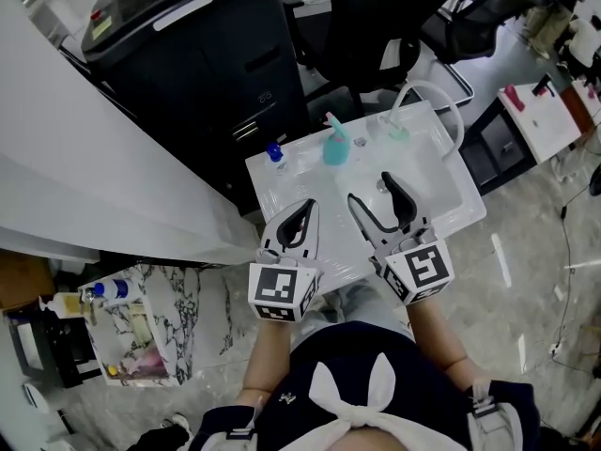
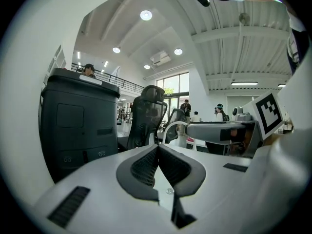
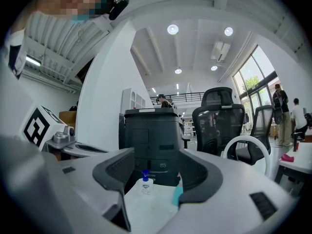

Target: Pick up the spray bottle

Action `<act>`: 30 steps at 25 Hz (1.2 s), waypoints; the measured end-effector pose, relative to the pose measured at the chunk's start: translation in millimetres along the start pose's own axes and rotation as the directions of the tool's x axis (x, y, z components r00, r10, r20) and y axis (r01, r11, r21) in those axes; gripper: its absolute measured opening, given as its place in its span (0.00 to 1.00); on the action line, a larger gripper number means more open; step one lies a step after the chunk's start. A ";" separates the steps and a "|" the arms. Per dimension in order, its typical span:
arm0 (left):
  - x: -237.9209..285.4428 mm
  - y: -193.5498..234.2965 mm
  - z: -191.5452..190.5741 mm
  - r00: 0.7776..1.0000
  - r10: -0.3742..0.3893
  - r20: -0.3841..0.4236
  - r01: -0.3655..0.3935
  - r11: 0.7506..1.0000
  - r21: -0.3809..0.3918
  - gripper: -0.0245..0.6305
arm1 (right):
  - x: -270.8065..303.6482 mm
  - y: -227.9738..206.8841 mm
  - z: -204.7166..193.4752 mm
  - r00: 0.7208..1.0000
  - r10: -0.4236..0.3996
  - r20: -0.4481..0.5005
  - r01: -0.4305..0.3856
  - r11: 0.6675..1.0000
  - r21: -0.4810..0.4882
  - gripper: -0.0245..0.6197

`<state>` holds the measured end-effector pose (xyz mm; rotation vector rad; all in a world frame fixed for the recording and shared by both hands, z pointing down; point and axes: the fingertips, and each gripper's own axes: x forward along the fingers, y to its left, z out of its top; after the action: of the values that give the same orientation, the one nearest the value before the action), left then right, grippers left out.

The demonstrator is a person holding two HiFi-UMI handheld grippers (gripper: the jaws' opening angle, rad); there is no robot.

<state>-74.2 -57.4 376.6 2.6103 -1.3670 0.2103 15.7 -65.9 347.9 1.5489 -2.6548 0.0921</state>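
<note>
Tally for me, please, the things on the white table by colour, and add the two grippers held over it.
Teal spray bottle: 1
Clear bottle with blue cap: 1
Pale green item, too small to identify: 1
Grippers: 2 (left gripper shut and empty, right gripper open and empty)
Total: 5

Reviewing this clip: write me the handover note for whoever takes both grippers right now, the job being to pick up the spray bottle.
Left gripper: jaws together, empty, over the near part of the white table.
Right gripper: jaws wide apart, nothing between the pads, aimed toward the bottles.
Teal spray bottle: upright near the table's far edge, untouched. A small clear bottle with a blue cap stands apart to its left.
Done: nothing gripped.
Left: probably bring the right gripper forward around the teal spray bottle, close and lift.
</note>
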 end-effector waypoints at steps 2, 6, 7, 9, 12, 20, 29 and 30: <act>4.6 2.9 0.1 1.000 0.010 -0.011 -0.010 1.000 -0.017 0.08 | 5.5 -5.1 -0.4 1.000 0.005 -0.003 -0.005 1.000 0.006 0.45; 13.0 9.2 2.1 0.999 0.029 -0.023 -0.030 0.999 -0.039 0.08 | 18.0 -14.1 0.3 1.000 0.024 0.002 -0.024 1.000 0.010 0.45; 15.4 11.3 2.6 0.999 0.034 -0.029 -0.035 0.998 -0.044 0.08 | 21.6 -16.5 0.6 1.000 0.029 0.002 -0.029 1.000 0.012 0.45; 20.2 15.2 3.4 0.998 0.041 -0.040 -0.043 0.997 -0.061 0.08 | 28.7 -21.5 1.1 0.999 0.036 0.000 -0.036 0.999 0.011 0.45; 27.6 18.2 5.0 0.998 0.043 -0.045 -0.046 0.996 -0.071 0.08 | 37.8 -29.5 0.0 0.999 0.042 -0.006 -0.042 0.999 0.013 0.45; 51.8 30.3 3.1 0.994 0.074 -0.078 -0.080 0.994 -0.074 0.08 | 65.7 -50.1 -9.7 0.997 0.064 -0.032 -0.063 0.998 0.026 0.45; 74.9 46.9 -9.0 0.986 0.113 -0.121 -0.124 0.988 -0.091 0.08 | 99.6 -70.7 -30.3 0.993 0.092 -0.075 -0.089 0.995 0.045 0.45; 76.3 48.5 -10.0 0.986 0.117 -0.122 -0.129 0.987 -0.094 0.08 | 103.6 -72.3 -33.4 0.992 0.094 -0.083 -0.090 0.995 0.046 0.45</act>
<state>-71.4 -143.0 407.2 2.3941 -1.4599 0.2979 28.8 -188.4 391.6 1.4003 -2.6739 0.2152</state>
